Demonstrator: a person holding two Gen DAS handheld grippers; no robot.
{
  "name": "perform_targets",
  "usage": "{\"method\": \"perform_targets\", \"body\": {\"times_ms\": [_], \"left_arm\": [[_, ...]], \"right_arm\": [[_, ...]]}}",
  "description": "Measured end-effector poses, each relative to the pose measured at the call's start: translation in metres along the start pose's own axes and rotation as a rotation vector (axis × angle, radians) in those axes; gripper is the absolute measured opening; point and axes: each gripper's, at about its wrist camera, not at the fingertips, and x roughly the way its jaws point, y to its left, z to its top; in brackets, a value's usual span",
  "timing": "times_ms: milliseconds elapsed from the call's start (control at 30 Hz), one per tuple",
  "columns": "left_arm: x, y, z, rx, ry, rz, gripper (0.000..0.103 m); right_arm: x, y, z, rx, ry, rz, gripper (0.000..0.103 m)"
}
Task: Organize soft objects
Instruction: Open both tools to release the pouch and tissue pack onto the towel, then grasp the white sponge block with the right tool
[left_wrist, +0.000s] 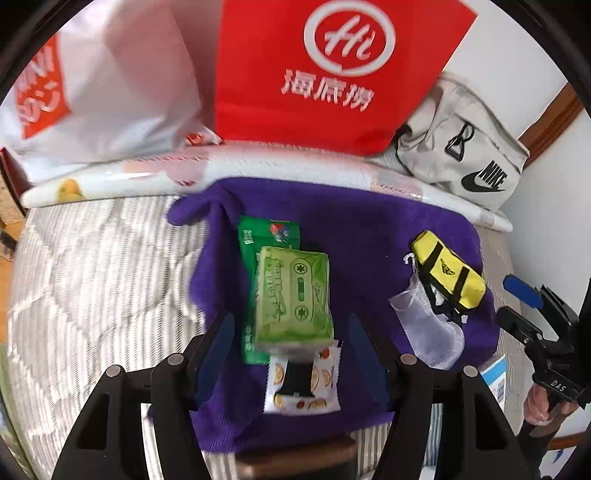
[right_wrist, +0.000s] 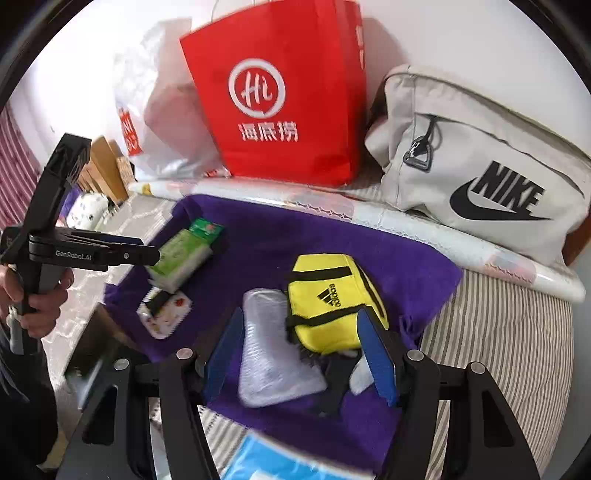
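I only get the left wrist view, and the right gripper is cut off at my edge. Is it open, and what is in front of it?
Observer: It is open. The right gripper has the mesh pouch and the near end of the yellow bag between its fingers.
Operator: Is the pouch on top of the bag?
Observer: No, it lies beside the bag, on its left. Their edges meet, but I cannot tell which overlaps.
Operator: Is anything else between the fingers?
Observer: Yes. The bag's black strap trails toward the gripper, nearer its right finger.
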Motion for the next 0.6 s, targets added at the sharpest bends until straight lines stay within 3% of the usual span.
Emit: {"method": "perform_targets", "body": {"times_ms": [333, 500, 600], "left_arm": [[-0.076, -0.007, -0.054, 0.023, -0.192, 0.007, 0.063], [-0.099, -0.016, -0.093, 0.029, -0.177, -0.043, 0.063], [-0.11, -0.023, -0.12, 0.056, -0.183, -0.035, 0.063]], "right_arm": [[-0.078, 0.02, -0.045, 0.07, -0.128, 0.036, 0.064], [-0.11, 0.043, -0.077, 0.073, -0.137, 0.022, 0.064], [-0.122, 0.056, -0.102, 0.097, -0.113, 0.03, 0.064]]}}
